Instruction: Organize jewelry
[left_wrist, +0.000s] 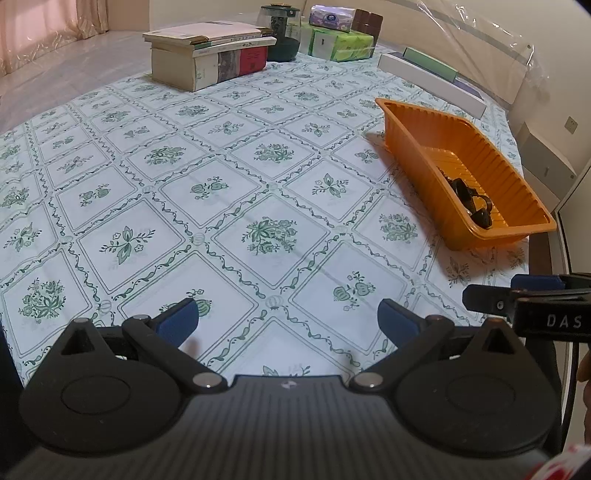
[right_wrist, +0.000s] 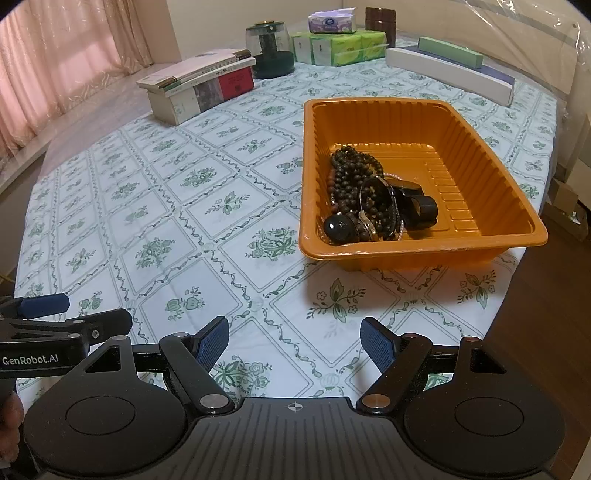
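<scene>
At the bottom of the right wrist view, the right gripper (right_wrist: 294, 341) is being held with its jaws spread wide and nothing between them, above the patterned tablecloth (right_wrist: 155, 206). The jewelry (right_wrist: 364, 201), a tangle of dark beads and bands, is being kept in the near-left corner of the orange tray (right_wrist: 424, 249), which is lying above and slightly right of the gripper in the frame, well apart from it. The left gripper (left_wrist: 288, 319), likewise wide and empty, is being shown at the bottom of its own view, with the tray at right.
</scene>
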